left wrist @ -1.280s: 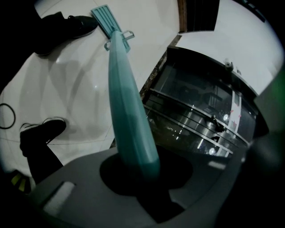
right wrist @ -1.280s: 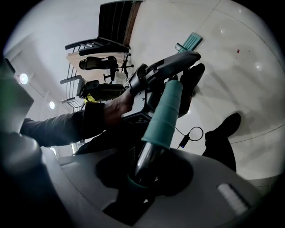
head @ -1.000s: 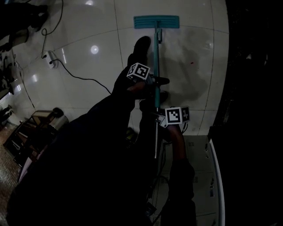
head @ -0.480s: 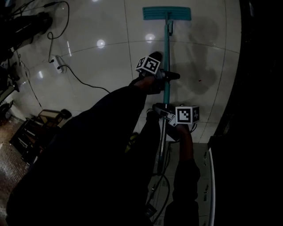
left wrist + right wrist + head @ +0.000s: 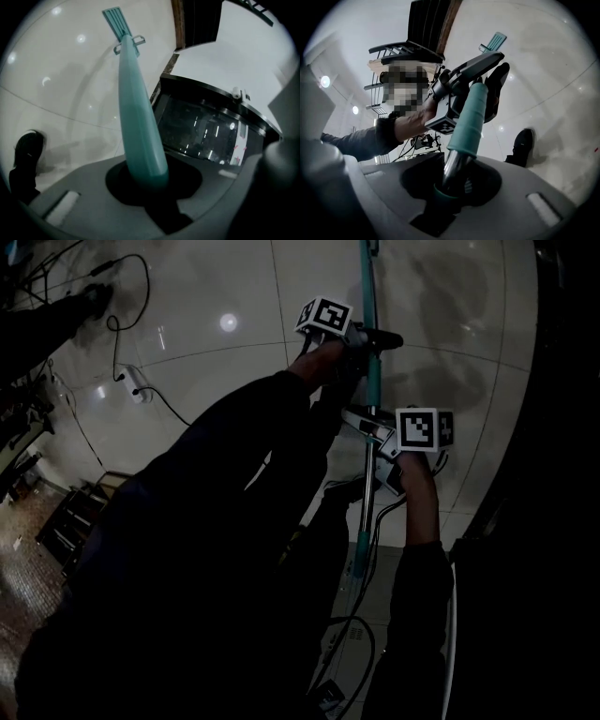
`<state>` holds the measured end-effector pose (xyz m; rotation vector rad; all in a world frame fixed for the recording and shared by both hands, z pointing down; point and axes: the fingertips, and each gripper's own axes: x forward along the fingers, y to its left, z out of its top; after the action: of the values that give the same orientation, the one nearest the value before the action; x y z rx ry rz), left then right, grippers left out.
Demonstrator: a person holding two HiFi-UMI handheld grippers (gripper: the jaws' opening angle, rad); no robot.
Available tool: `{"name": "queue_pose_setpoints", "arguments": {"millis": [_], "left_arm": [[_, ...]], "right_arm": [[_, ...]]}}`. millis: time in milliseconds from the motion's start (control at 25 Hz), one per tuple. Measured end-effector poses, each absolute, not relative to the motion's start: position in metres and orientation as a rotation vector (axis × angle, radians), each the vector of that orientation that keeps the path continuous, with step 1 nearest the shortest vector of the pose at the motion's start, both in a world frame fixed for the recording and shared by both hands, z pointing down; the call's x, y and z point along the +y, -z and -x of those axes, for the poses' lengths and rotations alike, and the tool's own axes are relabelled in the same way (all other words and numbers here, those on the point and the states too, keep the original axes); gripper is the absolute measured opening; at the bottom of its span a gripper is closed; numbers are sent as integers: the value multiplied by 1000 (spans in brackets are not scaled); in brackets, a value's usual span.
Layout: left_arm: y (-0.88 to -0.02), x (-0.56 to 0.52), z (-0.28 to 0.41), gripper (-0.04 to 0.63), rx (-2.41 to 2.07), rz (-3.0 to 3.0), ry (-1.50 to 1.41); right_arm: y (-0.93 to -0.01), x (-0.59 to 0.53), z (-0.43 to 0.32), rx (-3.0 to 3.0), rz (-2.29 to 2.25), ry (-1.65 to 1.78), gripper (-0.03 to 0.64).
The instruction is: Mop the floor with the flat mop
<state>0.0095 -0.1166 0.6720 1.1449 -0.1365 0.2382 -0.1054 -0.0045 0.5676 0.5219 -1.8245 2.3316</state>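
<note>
Glossy tiled floor stretches toward 12 o'clock, where the flat mop has slid farther out. Left tongs and right tongs both clench it, so the push stroke looks underway.

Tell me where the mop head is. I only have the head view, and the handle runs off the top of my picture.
Observer: In the left gripper view, the teal mop head lies on the white tiled floor, at the far end of the handle.
Operator: Are the left tongs really closed on the handle?
Observer: Yes. The left tongs are shut around its teal part.
Operator: And the right ones?
Observer: In the right gripper view, the right tongs are clamped on the bare metal section, just below the teal grip.
</note>
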Motion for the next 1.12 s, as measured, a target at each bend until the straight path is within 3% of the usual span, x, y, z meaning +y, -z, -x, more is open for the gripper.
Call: {"name": "queue_pose_setpoints", "arguments": {"millis": [400, 1120], "left_arm": [[-632, -102, -27, 86, -161, -1185, -204], [-477, 230, -26, 83, -116, -1219, -326]], "right_arm": [[-530, 14, 89, -1891, -518, -2308, 114], [-380, 341, 91, -1965, -546, -2301, 114]]}}
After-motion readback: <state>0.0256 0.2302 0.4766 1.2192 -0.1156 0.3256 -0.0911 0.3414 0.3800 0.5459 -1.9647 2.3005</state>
